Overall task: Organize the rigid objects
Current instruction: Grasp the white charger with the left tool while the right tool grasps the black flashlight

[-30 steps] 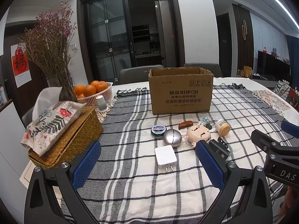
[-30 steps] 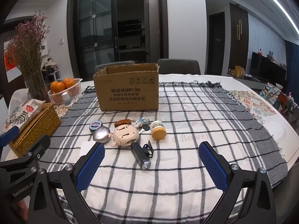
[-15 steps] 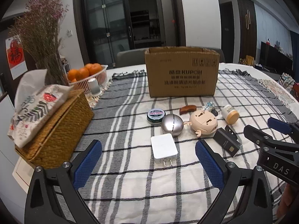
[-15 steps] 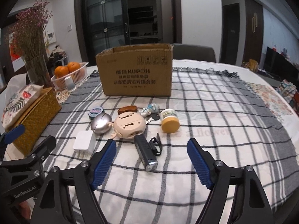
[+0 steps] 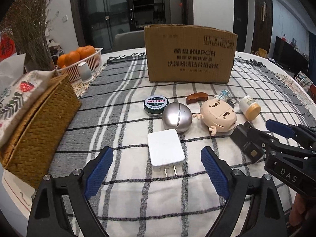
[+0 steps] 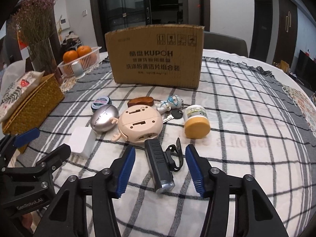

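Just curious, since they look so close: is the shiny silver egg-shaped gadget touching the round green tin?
Touching, it seems: the left wrist view shows the silver egg-shaped gadget overlapping the round green tin's edge, no cloth between.

A woven checked cloth with a coarse, matt weave covers the bench, and the cardboard box looks dull and rough at its torn rim. The white charger is smooth matt plastic, the silver egg-shaped case glossy, probably brushed metal. The tissue basket is rough woven straw.
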Available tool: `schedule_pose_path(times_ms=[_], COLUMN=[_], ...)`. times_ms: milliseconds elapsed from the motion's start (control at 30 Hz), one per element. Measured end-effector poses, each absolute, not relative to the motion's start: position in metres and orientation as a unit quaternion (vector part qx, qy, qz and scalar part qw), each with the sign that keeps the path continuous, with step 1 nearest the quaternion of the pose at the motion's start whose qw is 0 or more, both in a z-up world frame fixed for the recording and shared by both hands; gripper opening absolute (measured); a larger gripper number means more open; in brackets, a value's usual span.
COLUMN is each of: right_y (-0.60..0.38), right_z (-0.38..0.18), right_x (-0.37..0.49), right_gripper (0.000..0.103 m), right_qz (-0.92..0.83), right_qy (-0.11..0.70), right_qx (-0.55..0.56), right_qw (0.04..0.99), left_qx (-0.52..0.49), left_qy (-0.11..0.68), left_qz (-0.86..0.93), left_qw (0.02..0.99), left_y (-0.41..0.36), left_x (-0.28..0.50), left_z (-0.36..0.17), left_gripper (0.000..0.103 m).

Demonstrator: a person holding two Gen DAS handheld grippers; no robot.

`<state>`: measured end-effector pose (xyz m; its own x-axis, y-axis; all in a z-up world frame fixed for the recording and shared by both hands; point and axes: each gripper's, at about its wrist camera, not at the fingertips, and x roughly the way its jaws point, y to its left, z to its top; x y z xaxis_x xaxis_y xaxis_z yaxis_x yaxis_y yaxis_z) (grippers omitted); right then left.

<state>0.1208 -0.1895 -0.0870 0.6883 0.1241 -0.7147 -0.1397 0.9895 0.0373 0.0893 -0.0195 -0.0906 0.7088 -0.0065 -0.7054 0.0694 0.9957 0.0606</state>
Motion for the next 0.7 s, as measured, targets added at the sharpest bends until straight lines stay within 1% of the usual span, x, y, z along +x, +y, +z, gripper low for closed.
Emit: schedule_pose_path(times_ms=[133, 200, 467, 700], right_y=[-0.187, -0.185, -0.185, -0.185], right_z=[-0.095, -0.099, -0.109, -0.114], right_x=[0.129, 0.132, 0.142, 0.148], right_gripper=[0.048, 0.047, 0.045, 0.042], right_qz=[0.080, 0.082, 0.086, 0.084], right_qy=[0.403, 0.409, 0.426, 0.433], right_qx=[-0.014, -0.016, -0.017, -0.018], right_qw=[0.912, 0.909, 0.901, 0.897], left_qx=[0.040, 0.036, 0.026, 0.012], left_qy=[0.390, 0.392, 0.412, 0.428], left_qz=[-0.022, -0.023, -0.025, -0.025], left_qw=[0.920, 0.919, 0.910, 0.904], left_y=[-0.020, -0.020, -0.021, -0.021], left_x=[0.097, 0.101, 0.117, 0.129], left_z=[-0.097, -0.099, -0.111, -0.119], left_gripper=[0.086, 0.085, 0.075, 0.058])
